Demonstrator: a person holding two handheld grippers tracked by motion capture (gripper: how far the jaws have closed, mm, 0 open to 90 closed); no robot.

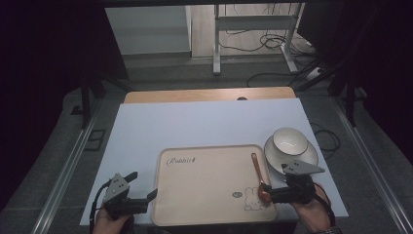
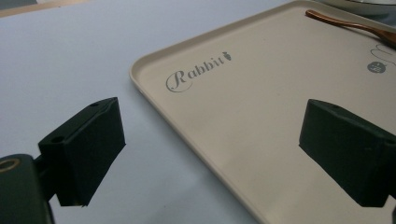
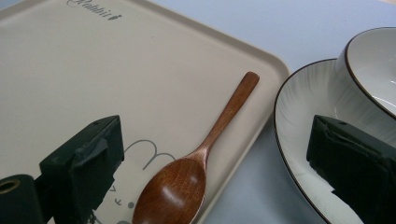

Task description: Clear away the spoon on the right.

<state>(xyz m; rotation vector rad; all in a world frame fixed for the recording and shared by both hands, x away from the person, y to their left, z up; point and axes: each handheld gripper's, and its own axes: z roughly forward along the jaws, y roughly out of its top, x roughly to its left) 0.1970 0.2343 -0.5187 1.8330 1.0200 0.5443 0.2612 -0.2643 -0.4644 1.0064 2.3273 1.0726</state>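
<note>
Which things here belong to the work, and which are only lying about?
In the work: wooden spoon lying on the beige tray, between the open jaws of the right hand-held gripper.
Lying about: white bowl on its plate; left hand-held gripper, open, at the tray's left edge.

A white table [image 1: 195,126] carries two things directly. A beige tray [image 1: 204,190] lies near its six o'clock edge. A white plate [image 1: 311,158] sits just beside the tray, at about four o'clock from the table's middle.
</note>
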